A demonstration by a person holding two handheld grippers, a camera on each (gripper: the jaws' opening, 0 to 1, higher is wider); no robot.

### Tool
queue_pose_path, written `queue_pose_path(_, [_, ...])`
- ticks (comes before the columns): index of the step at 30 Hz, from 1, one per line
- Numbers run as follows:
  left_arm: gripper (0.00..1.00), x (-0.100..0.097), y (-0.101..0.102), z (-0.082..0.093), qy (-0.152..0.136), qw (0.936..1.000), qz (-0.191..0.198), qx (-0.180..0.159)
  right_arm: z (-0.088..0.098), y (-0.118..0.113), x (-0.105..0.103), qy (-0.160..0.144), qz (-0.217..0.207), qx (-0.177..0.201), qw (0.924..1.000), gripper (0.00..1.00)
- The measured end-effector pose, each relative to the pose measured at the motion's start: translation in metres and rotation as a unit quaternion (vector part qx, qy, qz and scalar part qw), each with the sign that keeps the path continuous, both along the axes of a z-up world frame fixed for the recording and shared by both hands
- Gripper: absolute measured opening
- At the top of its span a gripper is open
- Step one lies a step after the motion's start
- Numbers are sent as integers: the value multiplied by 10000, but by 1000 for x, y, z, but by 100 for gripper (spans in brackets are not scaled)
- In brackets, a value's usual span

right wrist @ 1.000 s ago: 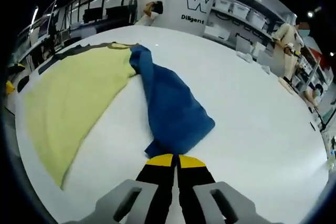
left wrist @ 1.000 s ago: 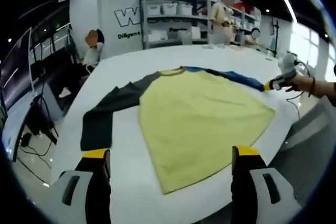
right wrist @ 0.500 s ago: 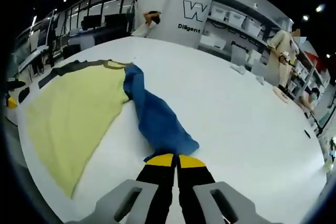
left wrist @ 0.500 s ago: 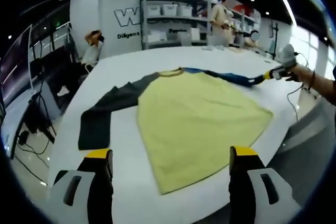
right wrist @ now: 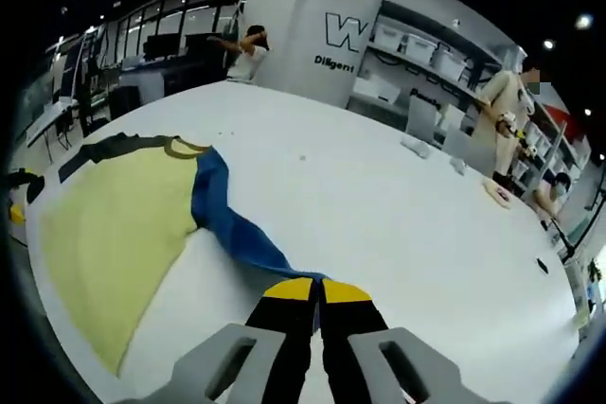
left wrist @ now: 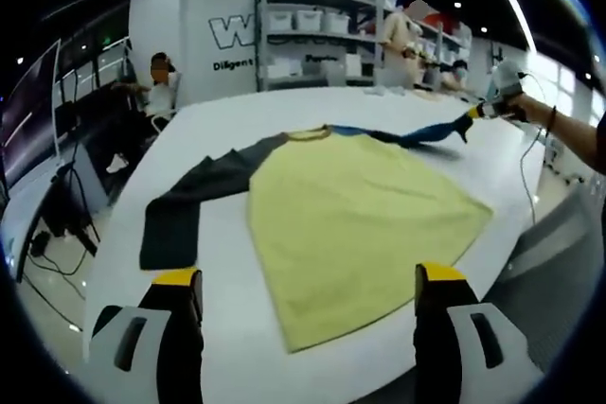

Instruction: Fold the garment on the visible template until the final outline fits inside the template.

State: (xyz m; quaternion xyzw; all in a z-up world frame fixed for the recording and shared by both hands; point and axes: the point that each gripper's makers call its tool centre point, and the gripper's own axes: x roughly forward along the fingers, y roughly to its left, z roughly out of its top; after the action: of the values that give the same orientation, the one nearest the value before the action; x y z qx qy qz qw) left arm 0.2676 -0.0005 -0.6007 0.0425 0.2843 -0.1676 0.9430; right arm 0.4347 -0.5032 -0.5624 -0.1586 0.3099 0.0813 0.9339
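Note:
A long-sleeved shirt lies flat on the white table (left wrist: 237, 262), with a yellow body (left wrist: 350, 215) and a dark grey sleeve (left wrist: 189, 201) spread to the left. Its blue sleeve (right wrist: 227, 224) is stretched out taut, and my right gripper (right wrist: 316, 286) is shut on the cuff. From the left gripper view that same gripper (left wrist: 483, 109) holds the blue sleeve (left wrist: 417, 131) raised at the table's far right. My left gripper (left wrist: 303, 281) stands open over the near table edge, its jaws wide apart below the shirt's hem, holding nothing.
Shelves with white bins (left wrist: 312, 30) line the back wall. A person (left wrist: 156, 82) sits at the table's far left and others stand by the shelves (left wrist: 398, 35). Small items (right wrist: 502, 194) lie on the far part of the table.
My right gripper has pulled the blue sleeve outward and up, so the bunched cloth is now drawn into a long narrow strip. The left gripper has stayed put.

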Motion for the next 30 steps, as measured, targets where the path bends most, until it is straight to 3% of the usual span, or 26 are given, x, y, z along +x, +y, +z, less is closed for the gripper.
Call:
queue_pose_path(6, [88,-1,1,-2,44,10000,16,54,-2,-9,20,173,-46,180,9997,0])
queue_pose_path(10, [88,-1,0,-4,86,9999,-15,110,7,-19,31,186,-79,89,9998,0])
queue_pose_path(14, [88,-2,0,-5,118,9999,-20,107,10,-27,41,271,-179,253,9992,0])
queue_pose_path(21, [87,-1,1,-7,148,9999,-9,26,-11,-41,63,788,-369,344,9956,0])
queue_pose_path(30, [87,0,1,-10,205,9998,-51,44,-16,-62,80,1050,-549,433,9920,0])
